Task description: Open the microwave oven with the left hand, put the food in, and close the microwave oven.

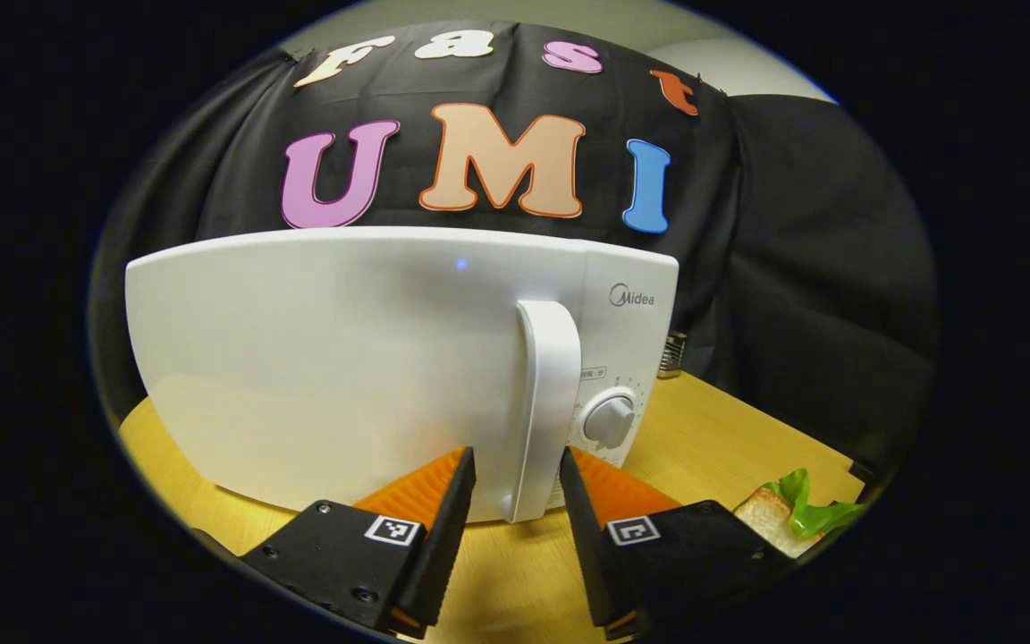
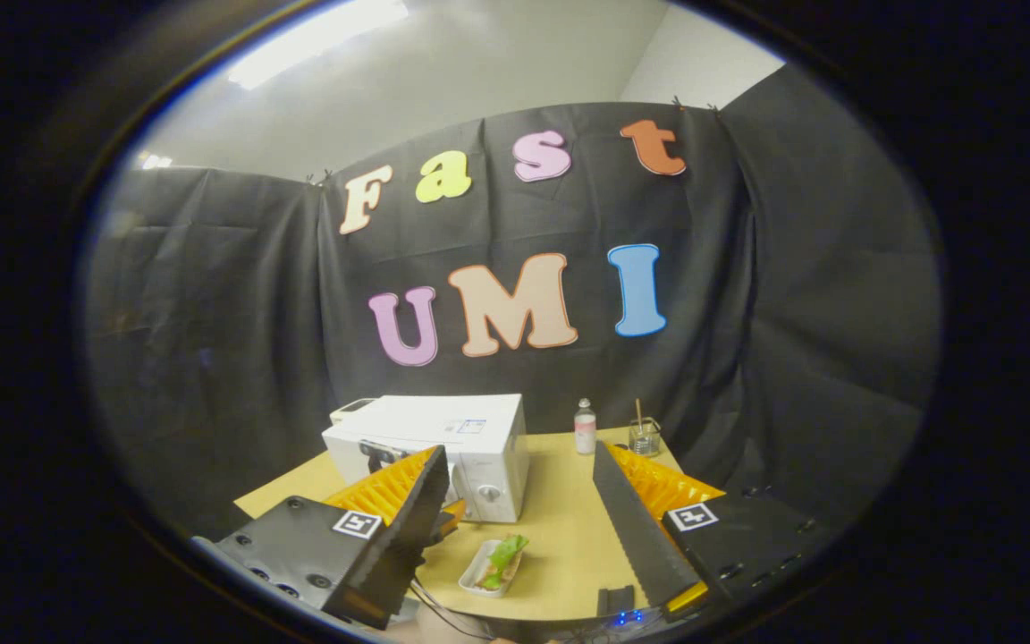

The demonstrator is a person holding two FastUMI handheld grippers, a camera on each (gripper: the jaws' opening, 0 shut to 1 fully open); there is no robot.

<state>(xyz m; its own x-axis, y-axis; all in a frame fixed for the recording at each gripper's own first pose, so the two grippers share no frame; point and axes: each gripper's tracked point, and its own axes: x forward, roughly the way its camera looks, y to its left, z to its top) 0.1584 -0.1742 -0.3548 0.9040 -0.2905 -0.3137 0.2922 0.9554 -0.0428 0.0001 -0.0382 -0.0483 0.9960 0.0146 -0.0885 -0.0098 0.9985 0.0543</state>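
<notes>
- Left gripper (image 1: 517, 465) nearest the lens in the left gripper view — fingers spread wide, one on each side of the lower end of the microwave's door handle (image 1: 547, 402), neither finger clearly touching it.
- Microwave (image 1: 345, 358) white, standing on the wooden table (image 1: 730, 429), door shut, upright handle near its right edge.
- Round control knob (image 1: 610, 420) just right of the handle, on the panel.
- Food (image 1: 792, 512) — a slice of bread with a green leaf on top — low at the right of the same view, on the table, apart from the microwave.
- Right gripper (image 2: 519, 487) held high and well back from the table in the right gripper view, fingers spread wide, nothing between them.
- Seen from there: microwave (image 2: 470, 447) at the table's (image 2: 560, 528) left, food (image 2: 499, 562) on a small white tray (image 2: 473, 577) in front of it, close to the near edge.
- Small bottle (image 2: 585, 427) and a glass with a stick in it (image 2: 645, 436) at the back of the table, right of the microwave, just beside each other.
- Black cloth wall (image 2: 211, 340) behind everything.
</notes>
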